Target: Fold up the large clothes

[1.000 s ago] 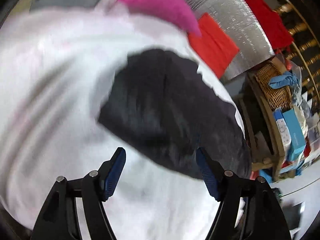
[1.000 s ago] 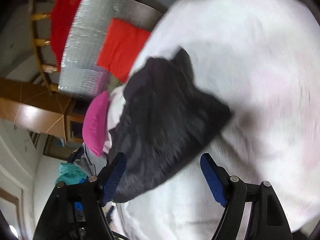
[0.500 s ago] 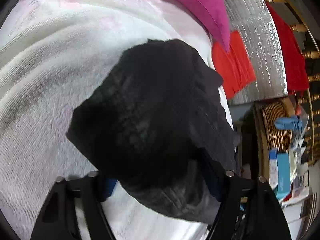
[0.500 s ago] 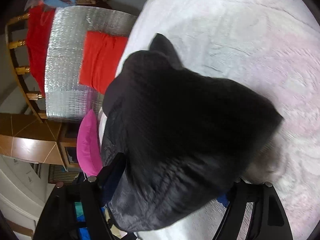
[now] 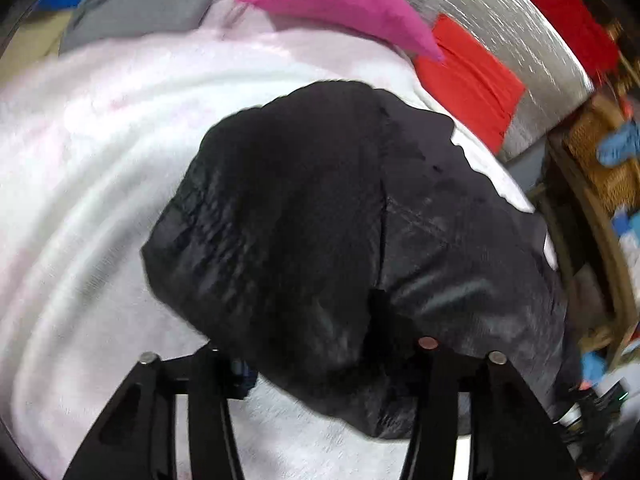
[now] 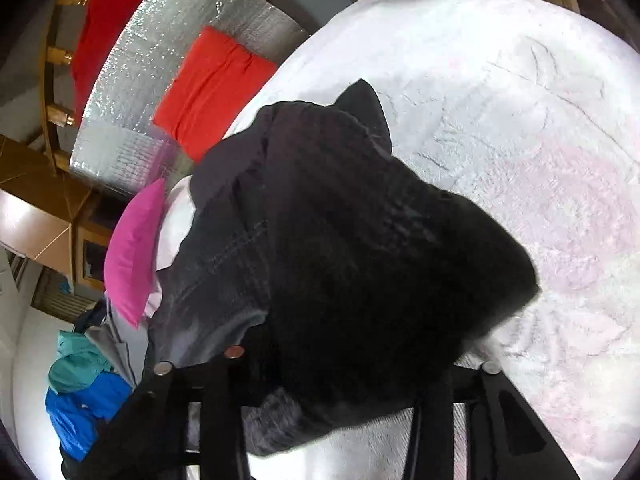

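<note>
Bunched black quilted fabric garment (image 5: 320, 220) drapes over both pairs of jaws, hiding the fingertips; grip state cannot be told. No legible writing.

Garment (image 5: 320, 220): bunched on the bedspread (image 5: 80, 200), its near edge draped over the fingers of both hand-held grippers. Cushion (image 5: 340, 4): at the bedspread's far edge, behind the garment. Folded cloth (image 5: 468, 84): on the mat (image 5: 500, 20), beyond the bed's side. Basket (image 5: 600, 152): past the mat. Heap of clothes (image 6: 80, 392): off the bed, beside the cushion.
</note>
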`<state>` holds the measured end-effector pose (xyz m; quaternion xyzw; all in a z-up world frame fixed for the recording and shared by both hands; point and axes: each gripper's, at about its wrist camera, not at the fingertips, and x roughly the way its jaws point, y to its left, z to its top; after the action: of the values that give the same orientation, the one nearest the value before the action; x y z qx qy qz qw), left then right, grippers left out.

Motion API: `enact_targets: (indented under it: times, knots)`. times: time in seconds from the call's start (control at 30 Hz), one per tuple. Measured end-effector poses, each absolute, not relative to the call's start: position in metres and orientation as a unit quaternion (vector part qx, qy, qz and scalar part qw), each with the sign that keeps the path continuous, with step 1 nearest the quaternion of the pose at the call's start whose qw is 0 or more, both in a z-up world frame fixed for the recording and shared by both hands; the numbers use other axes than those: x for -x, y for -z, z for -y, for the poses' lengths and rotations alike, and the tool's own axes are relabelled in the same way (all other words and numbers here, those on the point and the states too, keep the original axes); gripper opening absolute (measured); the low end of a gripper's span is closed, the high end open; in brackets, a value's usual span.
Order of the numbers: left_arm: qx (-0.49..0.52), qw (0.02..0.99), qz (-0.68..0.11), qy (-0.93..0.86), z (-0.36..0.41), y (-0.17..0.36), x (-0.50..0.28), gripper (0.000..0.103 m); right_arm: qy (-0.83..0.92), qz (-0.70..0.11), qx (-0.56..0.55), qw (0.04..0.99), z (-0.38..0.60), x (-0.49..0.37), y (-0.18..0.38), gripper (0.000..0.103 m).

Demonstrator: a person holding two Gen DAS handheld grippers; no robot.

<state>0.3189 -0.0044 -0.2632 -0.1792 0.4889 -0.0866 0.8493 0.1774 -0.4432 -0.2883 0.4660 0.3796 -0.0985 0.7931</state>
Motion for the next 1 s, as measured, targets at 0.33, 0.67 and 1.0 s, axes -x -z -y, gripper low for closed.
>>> enact_targets:
  times: [0.33, 0.67, 1.0]
  knots:
    - [-0.021, 0.958, -0.287, 0.009, 0.002, 0.137, -0.195, 0.086, 0.103, -0.320, -0.291, 0.896, 0.391, -0.095, 0.194, 0.075]
    - [-0.059, 0.979, -0.192, 0.015, 0.012, 0.040, -0.087, 0.101, 0.065, -0.238, -0.145, 0.958, 0.296, -0.032, 0.076, 0.086]
    - [-0.058, 0.989, -0.136, -0.002, 0.010, -0.010, -0.020, 0.102, 0.089, -0.165, -0.086, 0.978, 0.261, 0.036, 0.024, 0.099]
